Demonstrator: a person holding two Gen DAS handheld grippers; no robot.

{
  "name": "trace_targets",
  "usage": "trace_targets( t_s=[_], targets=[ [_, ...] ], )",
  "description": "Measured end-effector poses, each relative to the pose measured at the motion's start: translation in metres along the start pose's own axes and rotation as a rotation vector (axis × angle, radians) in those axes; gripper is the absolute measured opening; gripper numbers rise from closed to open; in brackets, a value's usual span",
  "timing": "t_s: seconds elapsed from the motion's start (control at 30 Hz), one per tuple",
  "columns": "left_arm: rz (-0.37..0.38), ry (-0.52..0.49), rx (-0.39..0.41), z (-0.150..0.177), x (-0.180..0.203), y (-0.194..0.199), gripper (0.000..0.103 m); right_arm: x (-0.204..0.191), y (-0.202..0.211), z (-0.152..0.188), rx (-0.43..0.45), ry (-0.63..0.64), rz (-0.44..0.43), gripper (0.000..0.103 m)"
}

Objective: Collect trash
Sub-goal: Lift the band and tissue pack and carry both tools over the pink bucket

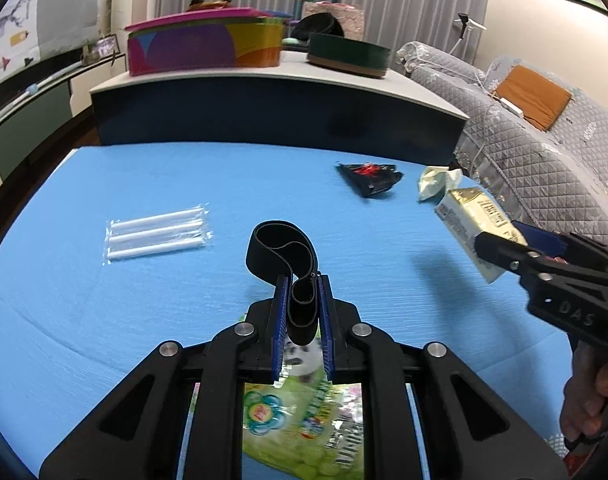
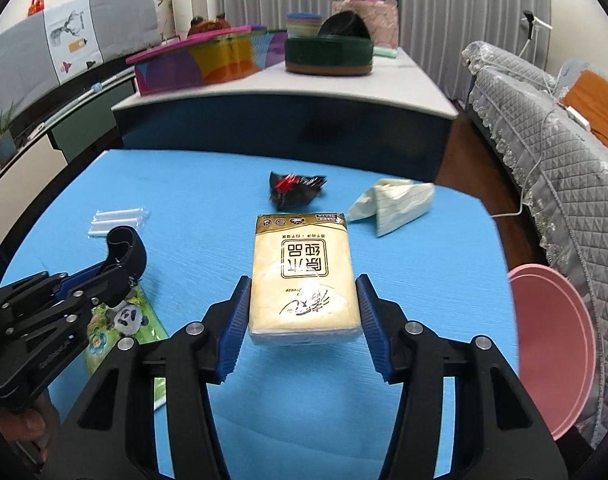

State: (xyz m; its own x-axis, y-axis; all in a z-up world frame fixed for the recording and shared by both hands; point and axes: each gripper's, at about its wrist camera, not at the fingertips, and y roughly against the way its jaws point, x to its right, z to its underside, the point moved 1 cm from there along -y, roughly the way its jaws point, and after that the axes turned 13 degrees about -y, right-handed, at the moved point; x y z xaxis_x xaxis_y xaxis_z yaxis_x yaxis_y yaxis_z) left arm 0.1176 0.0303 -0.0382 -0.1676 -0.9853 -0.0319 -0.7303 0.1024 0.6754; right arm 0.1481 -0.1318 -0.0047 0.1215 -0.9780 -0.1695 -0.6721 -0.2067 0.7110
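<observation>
The blue tabletop fills the middle of both views, and off its right edge, low right in the right wrist view, a pink bin waits, likely the place for the rubbish. Centre frame there, the right tool has a pack of tissues between its blue pads, both sides pressed against the pack's near end; in the left wrist view the same pack hangs clear of the tabletop at mid right. It looks soft and light, with a slick film wrap, so a grip across the narrow sides near the middle should serve best, and too hard a squeeze would only crush it. Lower centre of the left wrist view, the left tool is nearly pressed together, pinching a black elastic band whose loop flops forward: limp and springy, easy to hold anywhere along its length. Under that tool lies a green panda-printed packet, flat and probably crinkly, best taken by an edge. Mid left sits a clear sleeve of white sticks, thin and maybe slippery. Toward the upper right of the tabletop a crumpled black wrapper with a red mark lies near a folded pale lined paper, both feather-light and easily nipped at a raised corner.
</observation>
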Motion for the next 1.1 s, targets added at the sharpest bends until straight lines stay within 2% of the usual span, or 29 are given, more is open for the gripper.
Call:
trace_targets(
  t_s=[0.43,0.77,1.1],
  targets=[
    [0.06,-0.053,0.053,-0.017,0.044,0.017,0.015,0.045,0.066,-0.012,0.134,-0.033,0.036,0.052],
    [0.102,-0.108,0.064,-0.028,0.08,0.023,0.015,0.097,0.096,-0.013,0.18,-0.121,0.075,0.052],
    [0.11,-0.133,0.065,-0.043,0.102,0.024,0.015,0.137,0.113,-0.017,0.214,-0.213,0.097,0.053]
  ],
)
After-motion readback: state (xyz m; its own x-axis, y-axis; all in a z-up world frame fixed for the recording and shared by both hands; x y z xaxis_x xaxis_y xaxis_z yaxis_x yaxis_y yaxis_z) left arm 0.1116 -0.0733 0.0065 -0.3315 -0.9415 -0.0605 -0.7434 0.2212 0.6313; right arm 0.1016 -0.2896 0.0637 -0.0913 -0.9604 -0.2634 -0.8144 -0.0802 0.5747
